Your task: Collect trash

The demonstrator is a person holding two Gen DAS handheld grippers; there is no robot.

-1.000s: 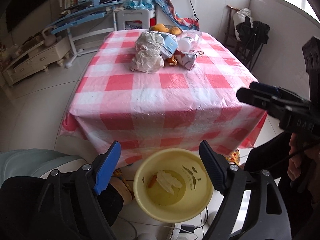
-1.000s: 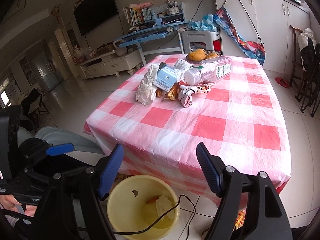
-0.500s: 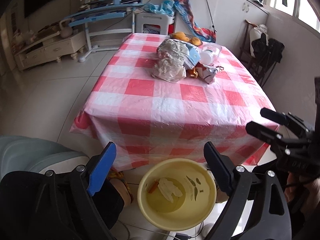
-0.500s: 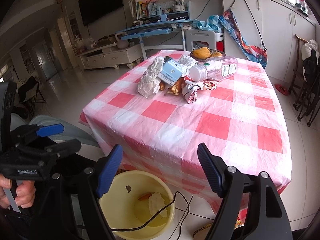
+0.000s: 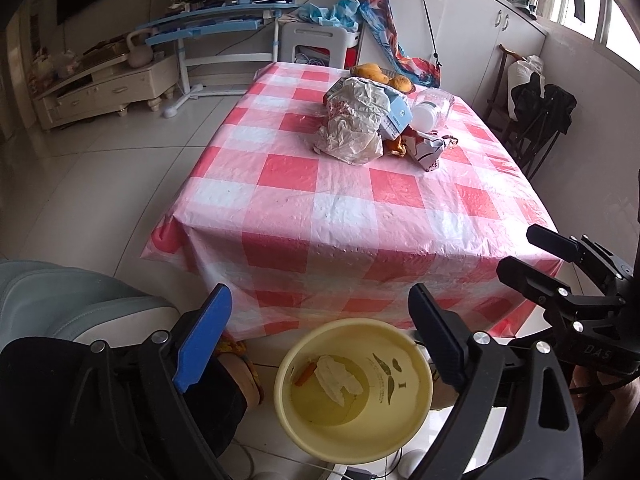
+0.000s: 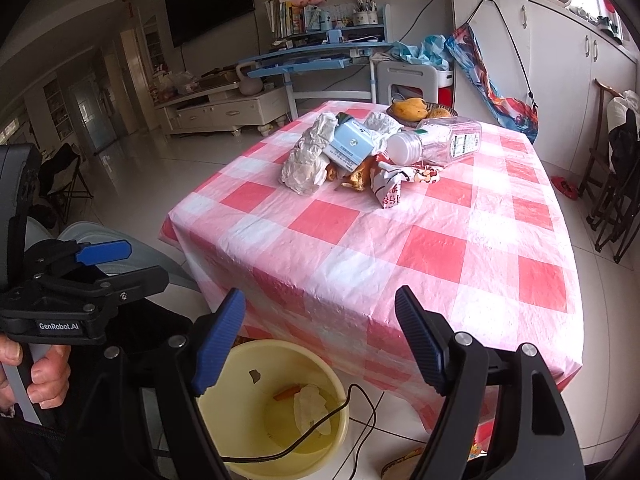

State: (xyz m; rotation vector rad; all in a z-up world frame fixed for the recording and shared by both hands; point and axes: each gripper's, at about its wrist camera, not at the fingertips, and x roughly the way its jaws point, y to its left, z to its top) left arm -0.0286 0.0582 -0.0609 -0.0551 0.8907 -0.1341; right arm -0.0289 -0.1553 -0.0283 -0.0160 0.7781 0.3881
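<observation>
A trash pile lies on the far part of the red-checked table (image 5: 360, 216): a crumpled white bag (image 5: 354, 124), a blue-white box (image 5: 396, 114), a clear jar (image 5: 432, 108) on its side, a red-white wrapper (image 5: 430, 150). On the floor at the table's near edge stands a yellow bucket (image 5: 352, 448) holding a white tissue (image 5: 338, 376) and an orange scrap. My left gripper (image 5: 318, 302) hovers open above the bucket, holding nothing. The right gripper (image 6: 320, 300) is open and holding nothing too, over the bucket (image 6: 224, 420). Each shows in the other's view, the right gripper (image 5: 516, 250) and the left gripper (image 6: 146, 260).
A bowl of mangoes (image 5: 380, 76) sits behind the pile. A black cable (image 6: 352, 396) drapes over the bucket rim. A grey seat (image 5: 60, 304) is at the left. Dark folding chairs (image 5: 540, 120) stand right of the table, and a blue desk (image 6: 320, 56) stands beyond it.
The left jaws have spread slightly wider. Both grippers rolled a little, so the table sits differently in each view. The trash pile and bucket have not moved.
</observation>
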